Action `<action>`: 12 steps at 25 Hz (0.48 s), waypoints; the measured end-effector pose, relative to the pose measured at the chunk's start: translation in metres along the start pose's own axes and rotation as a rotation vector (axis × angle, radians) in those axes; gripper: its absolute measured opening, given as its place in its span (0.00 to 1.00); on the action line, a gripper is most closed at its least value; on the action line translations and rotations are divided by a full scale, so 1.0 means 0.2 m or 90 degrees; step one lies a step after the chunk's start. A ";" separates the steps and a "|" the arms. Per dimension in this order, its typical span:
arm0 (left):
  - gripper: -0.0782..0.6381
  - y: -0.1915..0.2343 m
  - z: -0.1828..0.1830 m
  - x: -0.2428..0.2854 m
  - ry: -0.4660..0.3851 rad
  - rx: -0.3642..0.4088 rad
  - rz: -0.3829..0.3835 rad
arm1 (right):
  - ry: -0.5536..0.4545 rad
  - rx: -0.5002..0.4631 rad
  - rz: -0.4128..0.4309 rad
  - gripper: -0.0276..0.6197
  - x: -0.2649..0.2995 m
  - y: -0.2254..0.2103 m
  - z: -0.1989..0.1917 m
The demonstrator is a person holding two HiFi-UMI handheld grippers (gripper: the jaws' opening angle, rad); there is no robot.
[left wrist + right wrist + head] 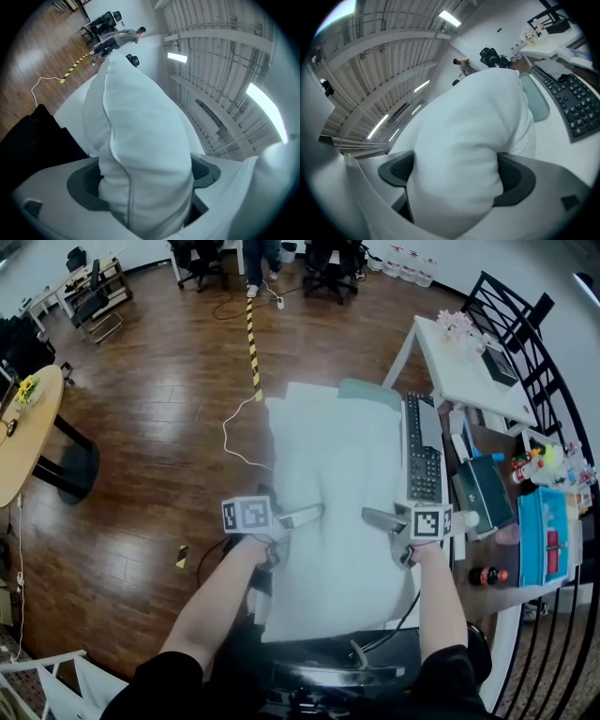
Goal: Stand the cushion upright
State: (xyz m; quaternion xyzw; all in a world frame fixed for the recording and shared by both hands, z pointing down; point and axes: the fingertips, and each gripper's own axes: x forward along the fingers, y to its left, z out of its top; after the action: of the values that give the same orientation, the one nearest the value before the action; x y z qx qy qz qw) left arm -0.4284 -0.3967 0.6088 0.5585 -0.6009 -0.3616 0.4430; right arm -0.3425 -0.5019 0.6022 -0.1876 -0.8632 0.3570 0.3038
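A large white cushion [342, 474] lies flat in front of me in the head view, its long side running away from me. My left gripper [307, 515] clamps the cushion's left edge near its near end, and my right gripper [375, 517] clamps the right edge opposite. In the left gripper view the cushion [140, 140] bulges out between the grey pads [79, 187], seam showing. The right gripper view shows the cushion [468, 140] squeezed between both dark pads [513, 176]. Each gripper is shut on the cushion.
A black keyboard [424, 451] lies right beside the cushion on a white surface. Further right stand a teal box [483, 493], a blue box [544, 535] and a white desk [459, 371]. A black railing [553, 399] borders the right. Wooden floor with a white cable [234, 427] lies left.
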 end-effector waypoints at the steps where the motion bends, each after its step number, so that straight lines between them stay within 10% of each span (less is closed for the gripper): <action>1: 0.79 -0.03 -0.01 -0.01 -0.003 0.009 -0.005 | -0.004 -0.005 0.006 0.83 -0.01 0.03 0.00; 12: 0.77 -0.51 -0.03 -0.24 -0.058 0.165 -0.085 | -0.065 -0.103 0.052 0.82 -0.21 0.46 -0.02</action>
State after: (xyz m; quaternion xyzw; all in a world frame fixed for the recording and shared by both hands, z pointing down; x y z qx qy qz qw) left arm -0.3875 -0.3600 0.5109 0.6328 -0.6234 -0.3345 0.3146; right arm -0.2989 -0.4602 0.5209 -0.2282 -0.8952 0.3073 0.2284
